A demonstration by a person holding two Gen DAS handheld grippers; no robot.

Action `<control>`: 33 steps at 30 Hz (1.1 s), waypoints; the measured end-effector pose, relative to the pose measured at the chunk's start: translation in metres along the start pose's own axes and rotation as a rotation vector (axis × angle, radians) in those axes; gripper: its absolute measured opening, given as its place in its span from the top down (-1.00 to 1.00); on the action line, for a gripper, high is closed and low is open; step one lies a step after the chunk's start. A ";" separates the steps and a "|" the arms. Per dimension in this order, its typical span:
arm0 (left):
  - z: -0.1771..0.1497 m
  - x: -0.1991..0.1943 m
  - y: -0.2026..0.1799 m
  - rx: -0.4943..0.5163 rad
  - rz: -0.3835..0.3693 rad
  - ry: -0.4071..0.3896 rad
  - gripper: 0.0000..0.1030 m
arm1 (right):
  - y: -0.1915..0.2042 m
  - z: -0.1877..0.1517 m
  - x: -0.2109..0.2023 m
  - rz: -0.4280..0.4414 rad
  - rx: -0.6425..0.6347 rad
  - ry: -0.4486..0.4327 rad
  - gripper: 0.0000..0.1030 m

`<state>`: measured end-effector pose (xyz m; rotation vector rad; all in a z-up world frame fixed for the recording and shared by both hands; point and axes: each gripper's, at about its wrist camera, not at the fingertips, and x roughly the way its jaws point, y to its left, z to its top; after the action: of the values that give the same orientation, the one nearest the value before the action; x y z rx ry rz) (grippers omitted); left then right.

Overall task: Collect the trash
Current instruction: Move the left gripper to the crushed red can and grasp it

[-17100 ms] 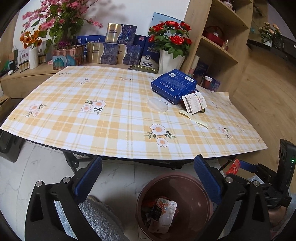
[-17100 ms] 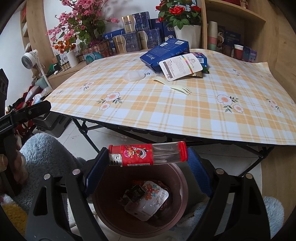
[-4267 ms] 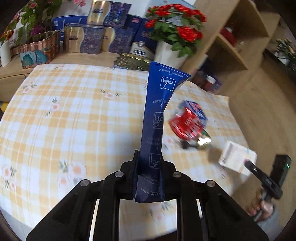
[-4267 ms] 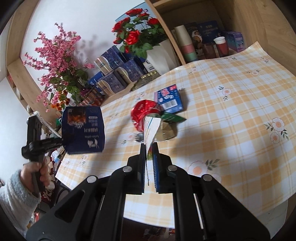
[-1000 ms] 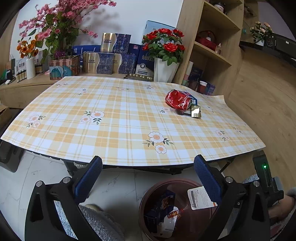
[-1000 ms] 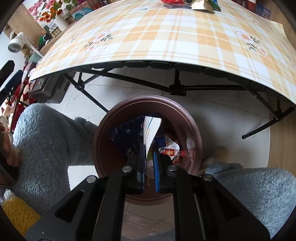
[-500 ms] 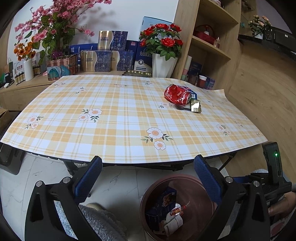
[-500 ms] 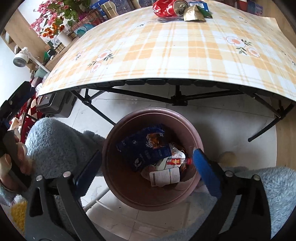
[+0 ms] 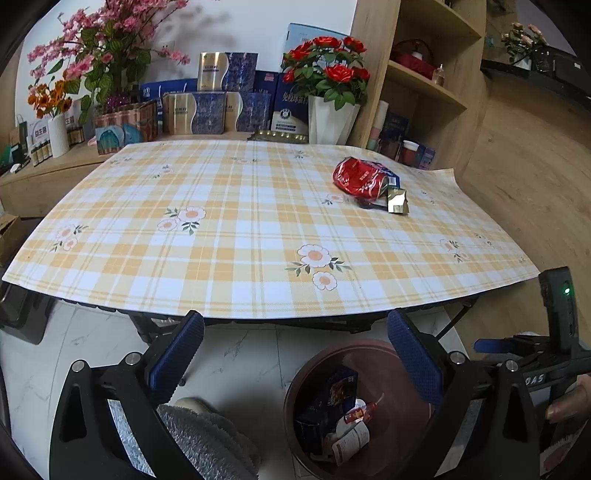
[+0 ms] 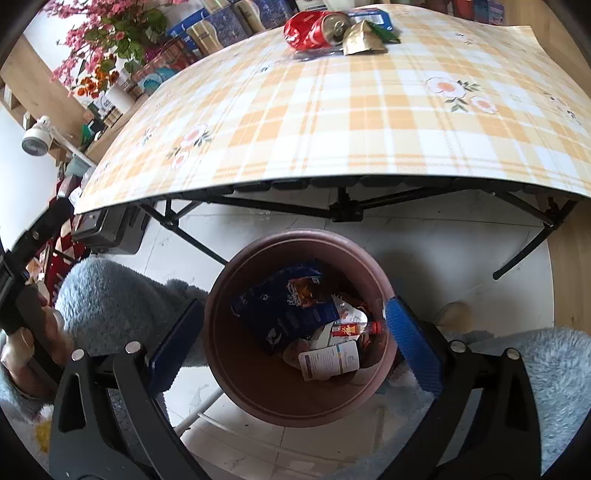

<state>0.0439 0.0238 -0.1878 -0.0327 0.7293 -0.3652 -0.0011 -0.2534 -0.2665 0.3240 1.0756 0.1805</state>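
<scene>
Both claws empty over the bin, trash left on the table.

A reach for the crushed red can (image 9: pixel 360 180), far ahead of the left gripper (image 9: pixel 295 354), could knock the gold wrapper (image 9: pixel 397 199) touching it off the table edge. A blue packet, possibly more, hides behind. The right gripper (image 10: pixel 295 332) gapes wide, holding nothing, directly above the brown bin (image 10: pixel 258 384); the left is equally spread.

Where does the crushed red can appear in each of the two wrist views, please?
Left wrist: crushed red can lies right of centre on the far part of the table.
Right wrist: crushed red can sits at the top edge, centre.
Shared landmark: the gold foil wrapper beside it.
</scene>
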 end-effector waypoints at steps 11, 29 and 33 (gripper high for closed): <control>0.012 0.010 -0.001 -0.017 -0.071 0.045 -0.88 | -0.029 0.032 -0.038 0.013 0.103 -0.109 -0.89; 0.148 0.162 -0.086 0.207 -0.252 0.078 -0.25 | -0.079 0.121 -0.036 -0.194 0.038 -0.212 -0.89; 0.173 0.215 -0.109 0.279 -0.268 0.117 -0.24 | -0.093 0.130 -0.033 -0.181 0.062 -0.215 -0.89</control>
<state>0.2706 -0.1675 -0.1801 0.1566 0.7860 -0.7268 0.0974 -0.3731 -0.2150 0.2926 0.8932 -0.0489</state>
